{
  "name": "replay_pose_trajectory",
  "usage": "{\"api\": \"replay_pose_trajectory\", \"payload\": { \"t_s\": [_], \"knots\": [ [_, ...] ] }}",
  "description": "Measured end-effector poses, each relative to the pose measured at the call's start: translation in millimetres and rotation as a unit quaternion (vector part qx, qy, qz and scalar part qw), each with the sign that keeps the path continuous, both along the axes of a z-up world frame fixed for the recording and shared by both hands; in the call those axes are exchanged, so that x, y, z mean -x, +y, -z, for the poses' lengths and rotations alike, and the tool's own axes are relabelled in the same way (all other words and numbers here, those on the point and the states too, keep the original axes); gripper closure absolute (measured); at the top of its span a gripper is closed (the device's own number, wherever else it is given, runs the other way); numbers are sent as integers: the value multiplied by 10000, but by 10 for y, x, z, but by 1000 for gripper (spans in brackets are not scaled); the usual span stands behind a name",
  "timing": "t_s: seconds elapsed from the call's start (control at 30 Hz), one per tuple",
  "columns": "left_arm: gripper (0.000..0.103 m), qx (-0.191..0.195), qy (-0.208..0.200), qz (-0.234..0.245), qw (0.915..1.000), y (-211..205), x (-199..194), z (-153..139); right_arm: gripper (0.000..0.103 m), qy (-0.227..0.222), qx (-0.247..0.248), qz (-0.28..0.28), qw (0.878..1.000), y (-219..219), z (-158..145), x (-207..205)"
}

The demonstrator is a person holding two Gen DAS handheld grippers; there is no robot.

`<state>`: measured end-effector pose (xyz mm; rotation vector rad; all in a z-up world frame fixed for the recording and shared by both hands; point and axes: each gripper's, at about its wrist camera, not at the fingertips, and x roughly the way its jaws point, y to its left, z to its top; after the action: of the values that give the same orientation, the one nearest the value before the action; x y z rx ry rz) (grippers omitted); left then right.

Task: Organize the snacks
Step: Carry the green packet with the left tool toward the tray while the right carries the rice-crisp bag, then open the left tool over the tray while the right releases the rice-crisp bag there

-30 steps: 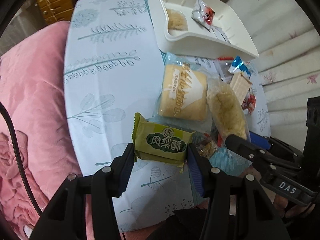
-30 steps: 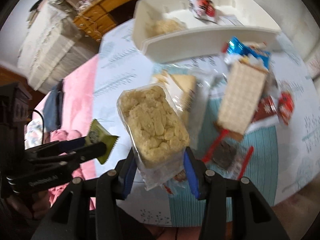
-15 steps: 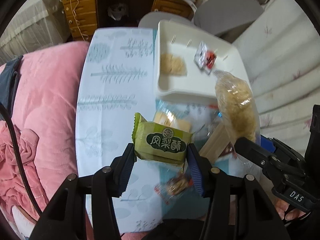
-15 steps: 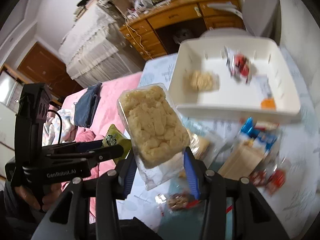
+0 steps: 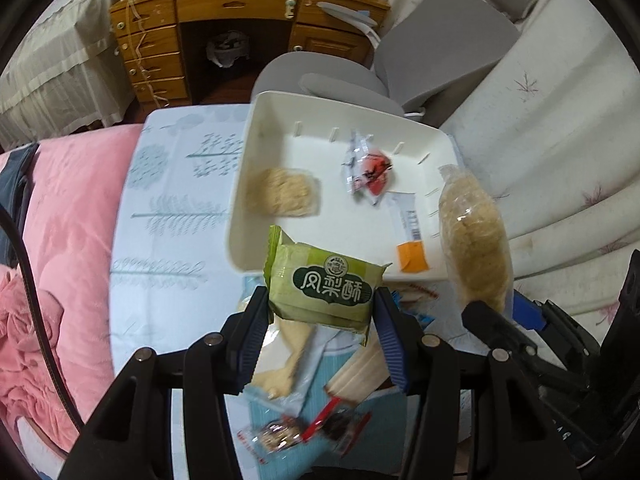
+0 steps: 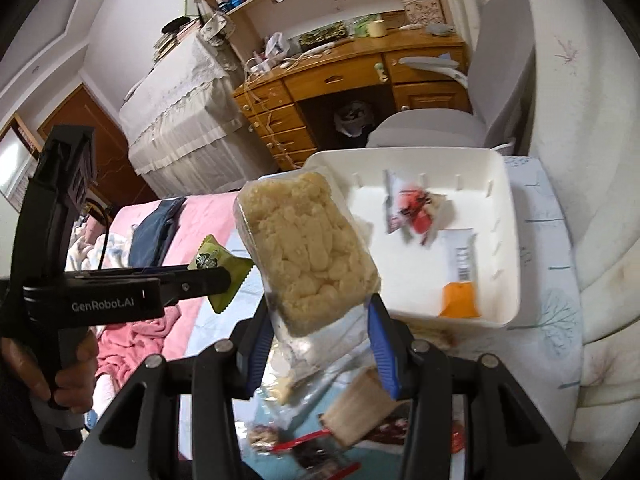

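My left gripper (image 5: 320, 316) is shut on a green pineapple-cake packet (image 5: 324, 288), held in the air just before the near rim of the white tray (image 5: 256, 136). My right gripper (image 6: 316, 332) is shut on a clear pack of puffed rice cake (image 6: 308, 248), raised beside the tray (image 6: 504, 208); the same pack (image 5: 474, 240) shows at the right in the left wrist view. Inside the tray lie a rice cake pack (image 5: 282, 192), a red-and-white wrapper (image 5: 370, 170) and an orange-ended sachet (image 5: 412, 256).
More wrapped snacks (image 5: 280, 360) lie on the patterned tablecloth (image 5: 160, 208) below the grippers, among them a wafer pack (image 6: 356, 412) and small red wrappers (image 5: 316, 428). A pink quilt (image 5: 60, 240) borders the table at left. A grey chair (image 5: 440, 52) and wooden desk (image 5: 208, 20) stand behind.
Both grippers have risen and moved toward the tray, each carrying its snack. The tray now sits lower and nearer in both views, and the desk and chair have come into sight.
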<state>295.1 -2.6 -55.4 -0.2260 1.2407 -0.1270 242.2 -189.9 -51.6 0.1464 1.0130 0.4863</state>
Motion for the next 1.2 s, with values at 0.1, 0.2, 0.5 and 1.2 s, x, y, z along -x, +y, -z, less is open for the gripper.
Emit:
{"api": "replay_pose_trajectory", "payload": {
  "t_s": [0.1, 0.2, 0.5, 1.2],
  "knots": [
    [52, 16, -27, 73, 10000, -188, -133, 5, 58, -25, 30, 115, 9999, -162, 42, -95],
    [52, 44, -11, 78, 10000, -319, -249, 62, 58, -17, 82, 267, 9996, -328, 104, -193],
    [23, 276, 225, -62, 9993, -410, -391, 252, 55, 187, 125, 709, 9972, -642, 286, -370],
    [22, 379, 68, -3, 9993, 226, 617, 24, 46, 402, 124, 1076, 9933, -314, 132, 382]
  ]
}}
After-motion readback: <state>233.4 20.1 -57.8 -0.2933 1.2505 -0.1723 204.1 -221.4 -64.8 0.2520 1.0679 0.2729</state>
